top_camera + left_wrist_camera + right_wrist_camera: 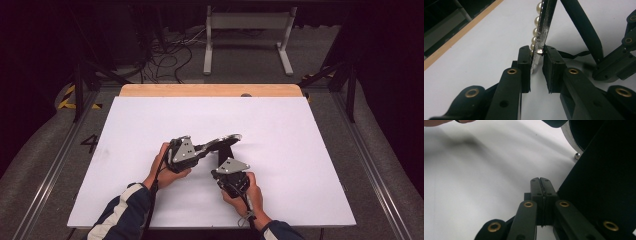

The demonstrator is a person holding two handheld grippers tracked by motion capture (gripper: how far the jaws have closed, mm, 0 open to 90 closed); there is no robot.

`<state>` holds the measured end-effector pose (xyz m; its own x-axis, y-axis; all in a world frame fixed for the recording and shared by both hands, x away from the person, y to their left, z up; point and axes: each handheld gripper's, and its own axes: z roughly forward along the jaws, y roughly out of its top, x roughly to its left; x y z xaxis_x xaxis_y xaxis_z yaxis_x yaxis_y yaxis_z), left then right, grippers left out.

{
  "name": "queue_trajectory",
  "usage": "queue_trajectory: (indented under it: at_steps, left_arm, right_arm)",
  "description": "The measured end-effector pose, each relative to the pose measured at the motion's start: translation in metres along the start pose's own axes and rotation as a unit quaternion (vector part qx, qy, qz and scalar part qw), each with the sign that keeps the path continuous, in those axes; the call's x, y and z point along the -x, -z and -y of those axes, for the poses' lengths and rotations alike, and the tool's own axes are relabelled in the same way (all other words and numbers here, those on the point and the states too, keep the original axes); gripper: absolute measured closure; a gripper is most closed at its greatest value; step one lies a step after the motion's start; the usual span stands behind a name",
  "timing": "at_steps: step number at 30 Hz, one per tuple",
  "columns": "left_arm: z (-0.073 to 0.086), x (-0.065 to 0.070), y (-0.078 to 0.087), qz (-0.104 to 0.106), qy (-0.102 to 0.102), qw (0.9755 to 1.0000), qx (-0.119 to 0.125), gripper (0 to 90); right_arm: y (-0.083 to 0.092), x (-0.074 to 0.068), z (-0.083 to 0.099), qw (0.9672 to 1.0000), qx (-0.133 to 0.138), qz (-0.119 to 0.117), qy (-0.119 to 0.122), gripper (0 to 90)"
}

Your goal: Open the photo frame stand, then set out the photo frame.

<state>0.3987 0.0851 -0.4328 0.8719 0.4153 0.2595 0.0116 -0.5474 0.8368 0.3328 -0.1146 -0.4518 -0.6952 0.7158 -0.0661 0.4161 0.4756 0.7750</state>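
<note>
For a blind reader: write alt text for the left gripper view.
The left claw pinches the thin silver edge of a pearl-rimmed frame, held upright over the white table. A black stand leg slants down behind it, and part of the other claw sits at the right.

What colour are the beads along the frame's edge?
Pearly cream-white beads on a silver frame, clearest in the left gripper view.
</note>
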Motion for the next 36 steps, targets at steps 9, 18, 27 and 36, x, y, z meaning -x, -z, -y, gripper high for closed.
queue_trajectory:
  at_steps: [9,18,27,36]
  left_arm:
    - [0.000,0.001,-0.001,0.000,0.009,0.9999,0.006,76.7]
    - [0.002,0.000,-0.004,0.007,0.025,0.9996,0.013,75.6]
    - [0.007,-0.003,-0.022,0.002,0.038,0.9992,-0.011,56.5]
    - [0.005,-0.002,-0.026,0.000,0.030,0.9995,-0.012,77.8]
  right_arm:
    - [-0.001,-0.004,-0.004,0.9996,0.020,0.020,-0.006,90.0]
    - [-0.001,-0.004,-0.004,0.9991,0.026,0.032,-0.008,90.0]
    - [-0.001,-0.006,0.001,0.9987,0.026,0.042,-0.007,90.0]
    - [0.002,-0.008,0.003,0.9984,0.032,0.046,-0.003,90.0]
